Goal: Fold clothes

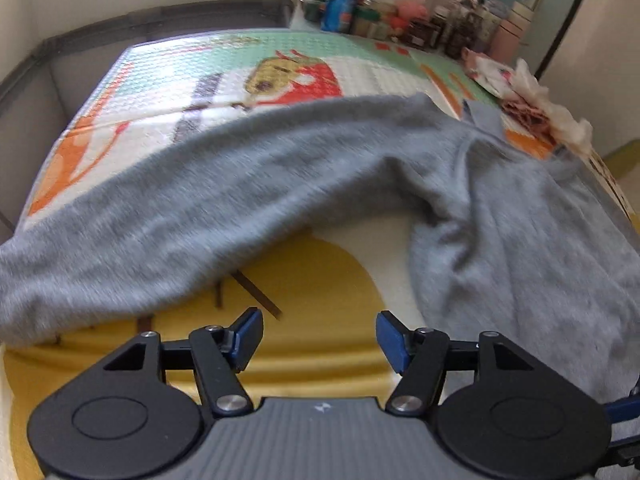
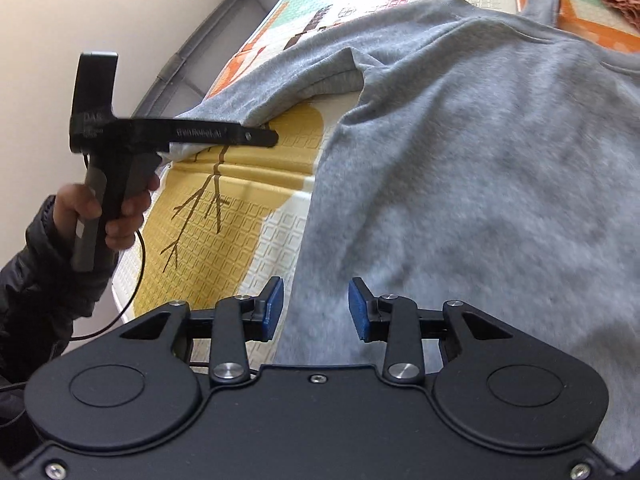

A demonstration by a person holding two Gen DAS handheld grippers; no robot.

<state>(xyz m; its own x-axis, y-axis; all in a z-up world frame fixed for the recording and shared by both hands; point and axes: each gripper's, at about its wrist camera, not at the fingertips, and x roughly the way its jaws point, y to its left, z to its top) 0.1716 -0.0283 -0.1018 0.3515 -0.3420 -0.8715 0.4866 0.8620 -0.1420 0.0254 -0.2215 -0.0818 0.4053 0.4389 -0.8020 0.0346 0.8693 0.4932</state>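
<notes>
A grey sweatshirt [image 1: 500,216] lies spread on a patterned play mat [image 1: 320,280]. Its long sleeve [image 1: 180,216] stretches out to the left. My left gripper [image 1: 319,338] is open and empty, hovering over the yellow part of the mat just short of the sleeve. In the right wrist view the sweatshirt body [image 2: 480,168] fills the right side and its sleeve [image 2: 288,76] runs to the upper left. My right gripper [image 2: 316,310] is open, its blue pads either side of the sweatshirt's left edge. The left gripper [image 2: 256,136] shows there from the side, beside the sleeve end.
Bottles, cans and packets [image 1: 400,12] crowd the far edge of the mat. Crumpled cloth and paper [image 1: 532,100] lie at the far right. A grey padded rail [image 1: 120,24] borders the mat, with the wall behind. The person's hand [image 2: 108,212] holds the left gripper's handle.
</notes>
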